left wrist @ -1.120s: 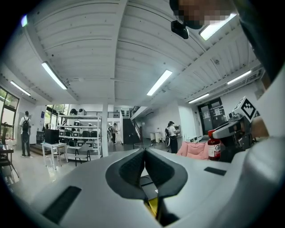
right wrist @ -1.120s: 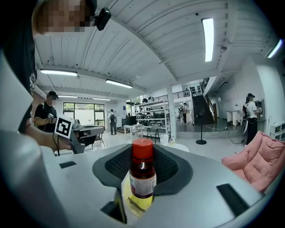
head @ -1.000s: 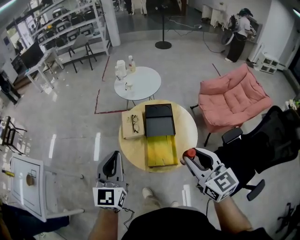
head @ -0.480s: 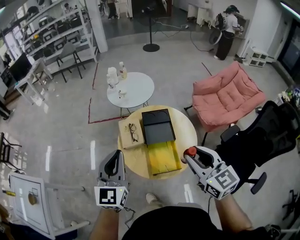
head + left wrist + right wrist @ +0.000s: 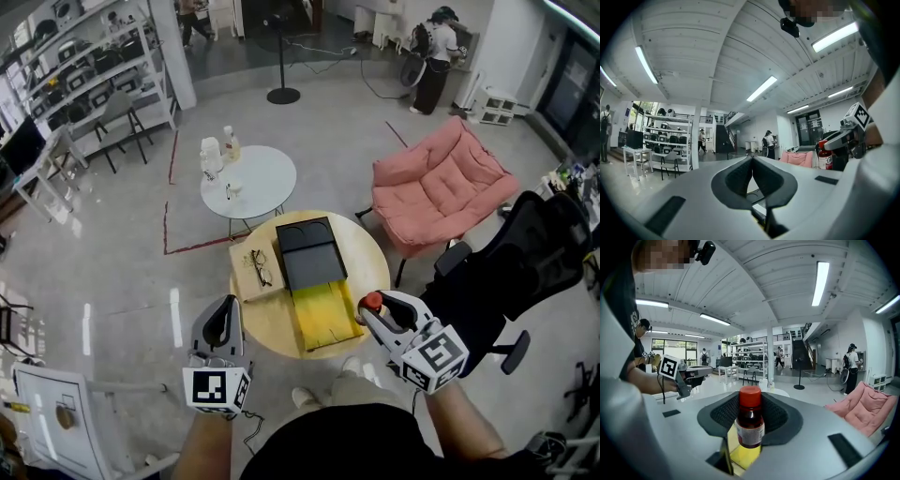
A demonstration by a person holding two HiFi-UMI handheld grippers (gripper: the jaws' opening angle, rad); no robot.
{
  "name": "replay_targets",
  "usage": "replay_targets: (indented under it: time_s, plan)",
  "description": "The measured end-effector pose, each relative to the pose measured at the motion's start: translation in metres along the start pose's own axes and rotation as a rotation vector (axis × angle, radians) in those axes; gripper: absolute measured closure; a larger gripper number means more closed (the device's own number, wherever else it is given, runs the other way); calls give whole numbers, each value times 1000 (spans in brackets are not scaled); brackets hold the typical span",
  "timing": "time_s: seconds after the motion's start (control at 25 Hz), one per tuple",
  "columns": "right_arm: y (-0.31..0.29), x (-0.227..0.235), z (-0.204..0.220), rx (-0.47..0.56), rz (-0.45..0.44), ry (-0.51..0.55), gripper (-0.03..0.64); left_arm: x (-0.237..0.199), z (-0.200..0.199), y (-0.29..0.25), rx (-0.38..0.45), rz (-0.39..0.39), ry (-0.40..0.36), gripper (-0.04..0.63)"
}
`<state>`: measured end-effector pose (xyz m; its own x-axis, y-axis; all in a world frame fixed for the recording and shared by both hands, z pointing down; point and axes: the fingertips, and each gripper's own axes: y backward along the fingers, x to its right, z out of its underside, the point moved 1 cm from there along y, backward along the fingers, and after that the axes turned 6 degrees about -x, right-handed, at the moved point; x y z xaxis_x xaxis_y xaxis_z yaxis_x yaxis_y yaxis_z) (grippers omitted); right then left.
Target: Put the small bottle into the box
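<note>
- Jaws on the right gripper are clamped on the small bottle, red cap up. Those on the left gripper are pressed together with nothing between them.
- One round wooden table fills the centre of the head view, just above the two grippers.
- On it lie one black box at the middle, one yellow tray touching its lower edge, and one tan box at the left bearing one pair of glasses.
- One bottle only, low and right of centre, held just off the table's rim. I judge it picked up; carrying it over and releasing it in the box remain.
</note>
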<state>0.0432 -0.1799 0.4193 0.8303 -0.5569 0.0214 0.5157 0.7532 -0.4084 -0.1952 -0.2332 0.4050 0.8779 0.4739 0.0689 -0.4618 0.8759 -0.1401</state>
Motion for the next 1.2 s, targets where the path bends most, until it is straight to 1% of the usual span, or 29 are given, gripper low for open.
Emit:
replay_targets:
  time_s: [0.12,0.24,0.48,0.72,1.0,1.2]
  plan:
    - [-6,2,8,-23,-5,6,468,1,1,-4,1,8,-9,578]
    - [-14,4,16,-43,-8,7,468,-3,3,-3,-10,0,-11,578]
    - [-36,10,37,-82,-29,4,468,-16,6,-3,-20,-43,-6,578]
    - [-58,21,60,-138,-67,-13,468,-16,3,-17,-19,-62,-2,578]
    - [-85,30,93,-214,-114,-24,468,-21,11,-30,-43,-103,14,578]
    - [-102,39,114,-261,-131,-25,467,-24,13,-39,-51,-121,24,578]
